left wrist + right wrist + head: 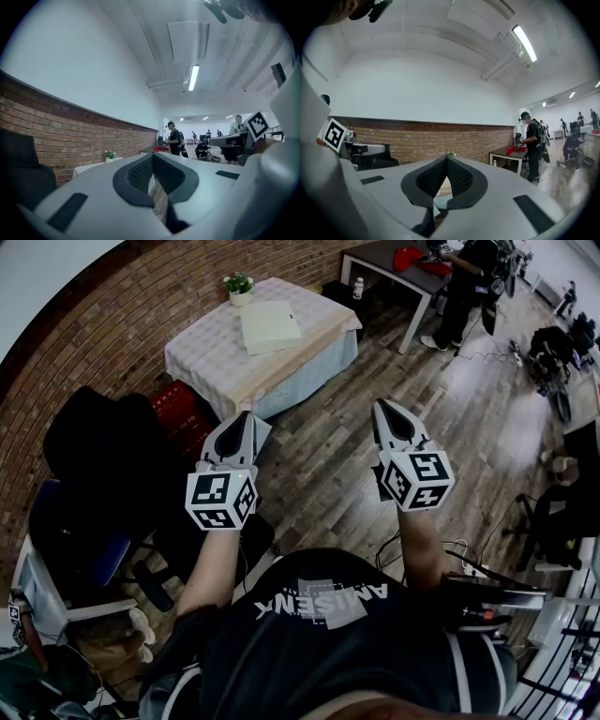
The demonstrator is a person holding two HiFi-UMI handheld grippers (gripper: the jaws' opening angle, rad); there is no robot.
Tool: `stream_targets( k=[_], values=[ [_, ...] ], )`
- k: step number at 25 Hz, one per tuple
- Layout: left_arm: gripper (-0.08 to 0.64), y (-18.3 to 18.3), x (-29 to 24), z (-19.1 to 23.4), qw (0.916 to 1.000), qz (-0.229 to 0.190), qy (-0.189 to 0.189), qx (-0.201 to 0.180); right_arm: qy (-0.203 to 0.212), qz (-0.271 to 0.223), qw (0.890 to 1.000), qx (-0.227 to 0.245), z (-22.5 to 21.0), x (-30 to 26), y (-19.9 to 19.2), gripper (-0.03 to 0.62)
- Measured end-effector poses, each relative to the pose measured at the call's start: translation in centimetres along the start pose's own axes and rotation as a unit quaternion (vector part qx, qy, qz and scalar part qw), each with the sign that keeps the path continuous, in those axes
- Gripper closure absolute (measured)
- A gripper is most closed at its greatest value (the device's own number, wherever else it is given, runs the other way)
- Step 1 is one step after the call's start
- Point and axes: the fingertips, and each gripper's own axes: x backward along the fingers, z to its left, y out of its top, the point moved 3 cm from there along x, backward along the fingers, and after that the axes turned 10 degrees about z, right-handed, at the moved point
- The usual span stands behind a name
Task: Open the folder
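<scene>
Well short of the tabletop [202,360], over the wooden floor [323,460], the person holds both tools out in front of the body, level and side by side. The left hand-held gripper [247,416] has its jaws pressed together with nothing between them. The right hand-held gripper [383,406] likewise has its tips meeting on empty air. This looks like a carrying posture for the approach, not a reach.

The folder [270,326], pale and closed, lies flat near the middle of the tabletop, well apart from both tools, so the opening has not begun. Which edge is the free one cannot be told from here.

The tabletop wears a light checked cloth and stands by a brick wall [112,315]. A small potted plant [240,287] stands just beyond the folder. A red crate [176,407] sits on the floor beside the table and a dark chair [98,451] is nearer the person. Another person [464,282] works at a dark table [380,261] farther off.
</scene>
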Motion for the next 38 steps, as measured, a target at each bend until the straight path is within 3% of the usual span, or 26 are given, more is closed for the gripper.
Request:
stream_targets(
  k=[13,17,27,33,38],
  values=[
    [0.549,0.0,1.1,1.9,0.9997,-0.022,-0.011,0.008,-0.008,-0.001,1.000,0.003,2.1,-0.3,0.1,0.554],
    [0.548,0.5,1.7,2.1,0.9986,-0.039,-0.034,0.010,-0.006,-0.001,1.000,-0.007,2.9,-0.2,0.3,0.554],
    [0.549,-0.3,2.6,4.7,0.9958,-0.026,-0.079,0.038,-0.011,-0.007,1.000,-0.011,6.5,-0.7,0.3,0.552],
    [0.549,-1.1,3.2,5.2,0.9881,-0.022,-0.147,0.039,-0.012,-0.003,1.000,-0.001,8.7,-1.2,-0.1,0.552],
    [0.548,-1.8,2.6,5.5,0.9865,-0.025,-0.158,0.035,-0.004,-0.003,1.000,0.002,9.0,-2.1,-0.1,0.552]
  ],
)
